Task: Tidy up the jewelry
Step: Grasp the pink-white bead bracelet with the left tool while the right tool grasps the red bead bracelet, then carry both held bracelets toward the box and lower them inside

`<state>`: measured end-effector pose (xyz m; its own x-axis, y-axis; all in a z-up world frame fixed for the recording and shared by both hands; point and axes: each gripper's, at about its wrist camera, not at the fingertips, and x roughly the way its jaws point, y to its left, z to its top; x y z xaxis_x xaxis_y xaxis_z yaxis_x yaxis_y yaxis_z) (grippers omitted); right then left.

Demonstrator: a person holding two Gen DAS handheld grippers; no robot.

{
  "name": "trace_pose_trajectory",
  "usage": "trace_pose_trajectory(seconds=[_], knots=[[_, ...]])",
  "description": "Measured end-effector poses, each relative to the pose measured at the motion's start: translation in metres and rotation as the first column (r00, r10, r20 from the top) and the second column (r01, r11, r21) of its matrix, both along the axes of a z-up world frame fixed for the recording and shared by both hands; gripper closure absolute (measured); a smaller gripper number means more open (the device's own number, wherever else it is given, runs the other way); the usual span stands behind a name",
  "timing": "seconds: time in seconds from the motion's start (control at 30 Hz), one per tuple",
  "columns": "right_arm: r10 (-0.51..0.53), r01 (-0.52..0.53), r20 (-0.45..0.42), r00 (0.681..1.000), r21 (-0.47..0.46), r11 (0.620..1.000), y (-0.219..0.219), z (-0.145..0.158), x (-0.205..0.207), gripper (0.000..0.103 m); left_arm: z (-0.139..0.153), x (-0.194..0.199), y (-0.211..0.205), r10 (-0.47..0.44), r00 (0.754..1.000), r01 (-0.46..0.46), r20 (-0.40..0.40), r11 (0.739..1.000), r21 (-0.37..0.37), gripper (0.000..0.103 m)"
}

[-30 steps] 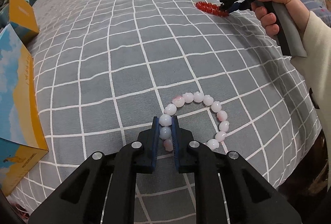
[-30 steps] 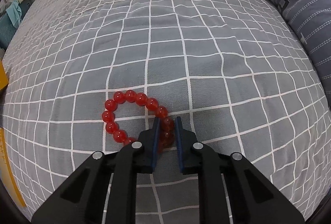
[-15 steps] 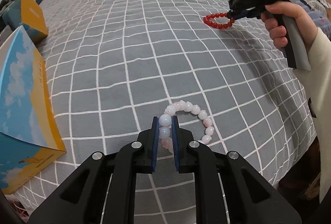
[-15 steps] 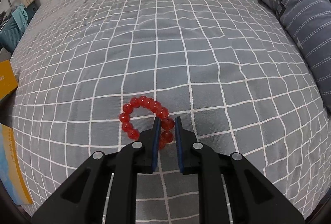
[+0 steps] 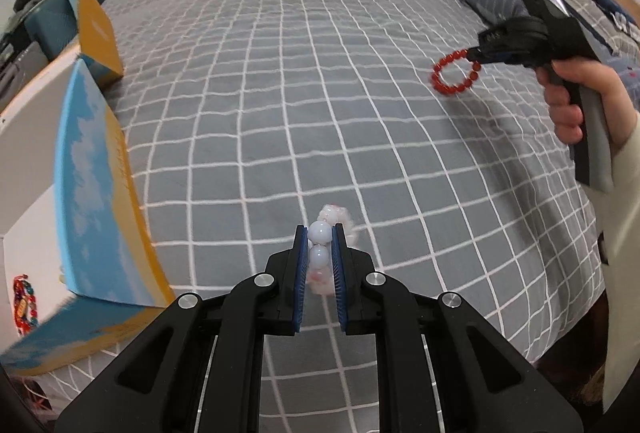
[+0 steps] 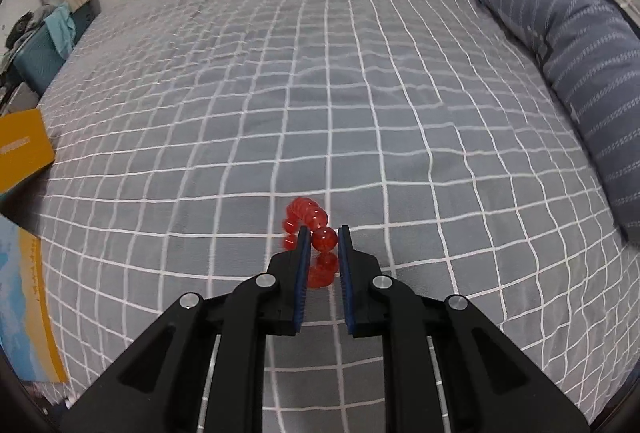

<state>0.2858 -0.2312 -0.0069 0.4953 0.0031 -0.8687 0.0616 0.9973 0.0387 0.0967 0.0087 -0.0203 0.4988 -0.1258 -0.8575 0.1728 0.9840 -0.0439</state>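
My left gripper is shut on a pale pink-white bead bracelet and holds it in the air above the bed, the loop hanging edge-on. My right gripper is shut on a red bead bracelet, also lifted off the bed. In the left wrist view the right gripper sits at the far right with the red bracelet dangling from it. An open blue and orange box stands at the left, with a colourful bead bracelet inside it.
The grey checked bedspread fills both views. A blue striped bolster pillow lies along the right side. The box's orange lid flap stands up at the far left. Furniture and a lamp stand beyond the bed's left edge.
Both grippers have lifted their bracelets off the bedspread and risen. The bracelets now hang and swing. The open box has come closer in the left wrist view.
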Motion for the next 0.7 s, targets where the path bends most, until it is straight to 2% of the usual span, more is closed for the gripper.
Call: trace_pose_trajectory(seconds=[0.37,0.7], knots=[[0.042,-0.042,0.05,0.998,0.007,0.999,0.02,0.024,-0.017,0.09,0.02,0.015,0.032,0.066,0.997,-0.065,0.026,0.998,-0.019,0.091],[0.056,-0.056,0.028,0.998,-0.007,0.998,0.038,0.033,-0.038,0.09,0.037,0.023,0.045,0.098,0.993,-0.097,0.058,0.995,-0.025,0.091]])
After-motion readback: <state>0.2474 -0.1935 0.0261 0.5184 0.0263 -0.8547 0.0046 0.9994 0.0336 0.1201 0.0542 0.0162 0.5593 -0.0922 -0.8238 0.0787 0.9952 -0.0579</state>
